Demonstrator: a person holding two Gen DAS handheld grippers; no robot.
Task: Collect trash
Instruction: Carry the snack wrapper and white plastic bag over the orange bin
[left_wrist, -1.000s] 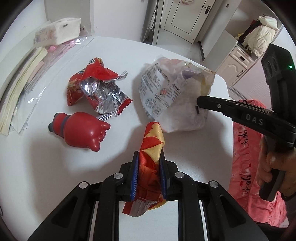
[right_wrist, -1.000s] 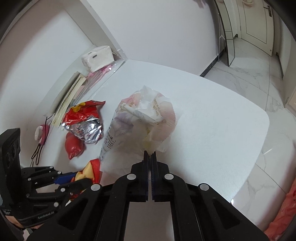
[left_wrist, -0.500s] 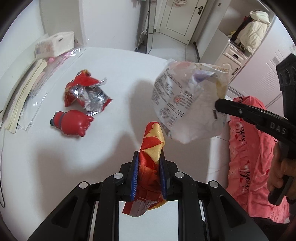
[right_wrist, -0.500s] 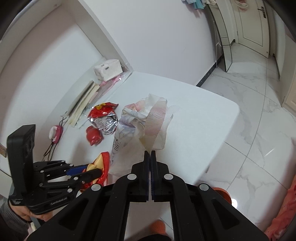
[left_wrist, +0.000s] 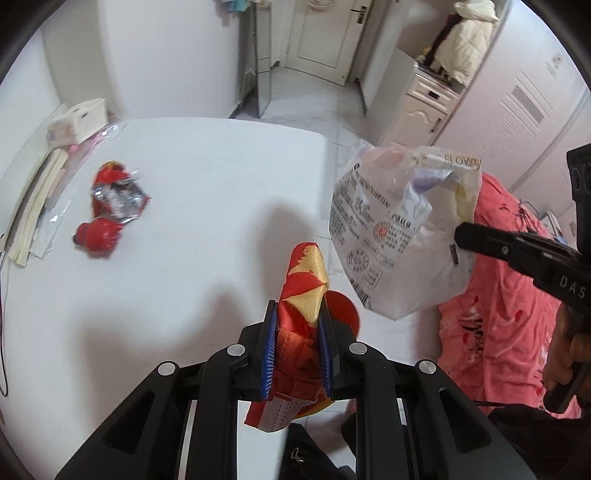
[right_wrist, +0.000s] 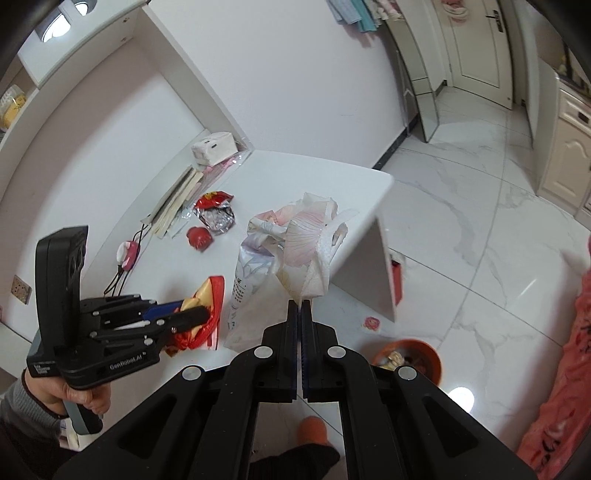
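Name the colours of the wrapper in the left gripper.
Red and gold wrapper, clearest in the left wrist view.

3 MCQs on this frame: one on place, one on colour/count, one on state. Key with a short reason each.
1. Where is the crumpled foil wrapper?
A. on the white table
B. on the floor
C. in the orange bin

2. What colours is the wrapper in the left gripper?
A. blue and white
B. red and yellow
C. green and black

3. What state is the right gripper in?
A. open, holding nothing
B. shut on the white plastic bag
C. open around a bottle

Key: 1 A, it lies on the tabletop beside the red toy. 2 B, red with yellow patches. 3 B, the jaws pinch the bag's edge and it hangs lifted.
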